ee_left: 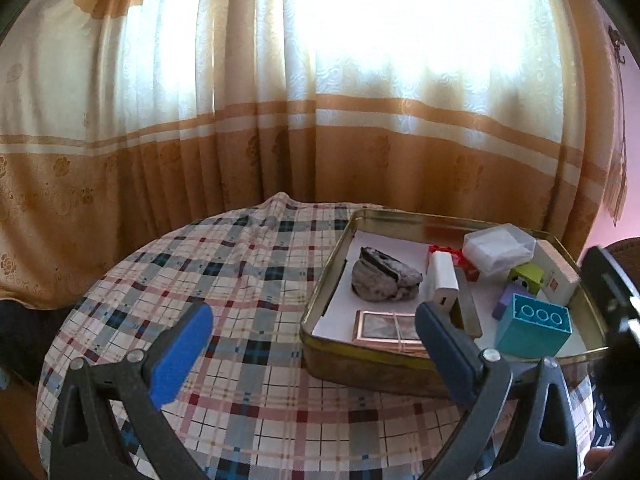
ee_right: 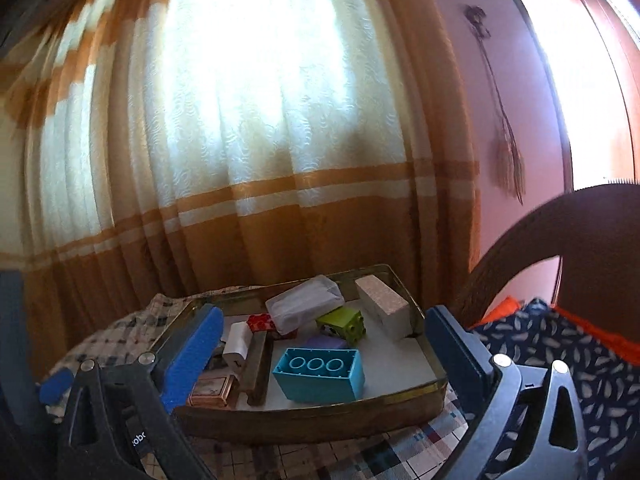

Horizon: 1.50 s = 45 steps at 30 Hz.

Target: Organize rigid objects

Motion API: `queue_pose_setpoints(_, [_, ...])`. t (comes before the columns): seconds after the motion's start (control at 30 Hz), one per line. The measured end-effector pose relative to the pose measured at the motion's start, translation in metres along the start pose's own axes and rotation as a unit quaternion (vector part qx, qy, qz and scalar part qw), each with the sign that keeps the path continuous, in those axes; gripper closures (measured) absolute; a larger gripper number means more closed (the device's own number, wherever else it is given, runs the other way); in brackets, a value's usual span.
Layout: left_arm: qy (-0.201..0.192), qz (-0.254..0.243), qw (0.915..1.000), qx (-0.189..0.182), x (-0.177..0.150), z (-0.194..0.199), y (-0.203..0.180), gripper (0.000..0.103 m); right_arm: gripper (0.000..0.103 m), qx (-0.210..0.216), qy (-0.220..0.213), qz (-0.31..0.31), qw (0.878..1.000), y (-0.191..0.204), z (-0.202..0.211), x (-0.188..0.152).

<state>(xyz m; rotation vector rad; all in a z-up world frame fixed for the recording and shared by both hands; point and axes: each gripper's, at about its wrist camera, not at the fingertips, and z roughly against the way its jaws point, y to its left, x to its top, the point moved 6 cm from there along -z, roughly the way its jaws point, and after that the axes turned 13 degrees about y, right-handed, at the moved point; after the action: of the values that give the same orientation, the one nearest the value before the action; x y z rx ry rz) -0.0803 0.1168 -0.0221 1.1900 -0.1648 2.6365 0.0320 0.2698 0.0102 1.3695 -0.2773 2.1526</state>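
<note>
A brass-coloured metal tray (ee_left: 328, 356) (ee_right: 320, 420) sits on the plaid-covered table (ee_left: 240, 280). It holds a grey rock (ee_left: 384, 278), a white power bank (ee_left: 442, 284) (ee_right: 238, 344), a teal hollow block (ee_left: 534, 326) (ee_right: 320, 376), a green block (ee_left: 526, 276) (ee_right: 344, 322), a purple block (ee_left: 506, 304), a red block (ee_right: 262, 322), a clear plastic box (ee_left: 498, 248) (ee_right: 304, 304), a pale stone brick (ee_right: 384, 306) and a small framed picture (ee_left: 384, 326). My left gripper (ee_left: 314, 340) is open and empty at the tray's near left edge. My right gripper (ee_right: 324, 344) is open and empty before the tray.
Orange and cream curtains (ee_left: 320, 120) hang close behind the table. A dark wooden chair back (ee_right: 560, 240) with patterned cushion (ee_right: 560, 344) stands to the right. The other gripper's body (ee_left: 612, 292) shows at the right edge.
</note>
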Motion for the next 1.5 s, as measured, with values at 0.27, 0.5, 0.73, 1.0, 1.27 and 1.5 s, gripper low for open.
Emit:
queue_pose_setpoints(0.27, [-0.043,-0.011,0.999,-0.01,0.001,0.021,-0.004,0.0,0.001,-0.003,-0.008,-0.011,1.0,-0.005,0.006,-0.002])
queue_pose_setpoints(0.5, [-0.044,-0.021,0.9987,-0.014,0.0,0.025,-0.007,0.0,0.001,-0.006,-0.017,-0.027,0.999,-0.013,0.011,0.0])
queue_pose_setpoints(0.73, [-0.057,-0.023,0.998,-0.018,-0.002,0.035,-0.008,0.0,0.001,-0.01,-0.053,-0.058,0.997,-0.026,0.027,0.001])
queue_pose_setpoints(1.0, [-0.058,-0.023,0.9979,-0.017,-0.003,0.038,-0.009,0.0,0.001,-0.019,-0.079,-0.081,0.993,-0.037,0.039,0.001])
queue_pose_setpoints(1.27, [-0.058,-0.024,0.998,-0.005,-0.004,0.039,-0.01,0.0,0.001,-0.029,-0.09,-0.082,0.992,-0.036,0.047,0.0])
queue_pose_setpoints(1.5, [-0.049,-0.024,0.9985,0.003,-0.005,0.037,-0.009,0.0,0.001,-0.031,-0.089,-0.063,0.994,-0.025,0.049,-0.001])
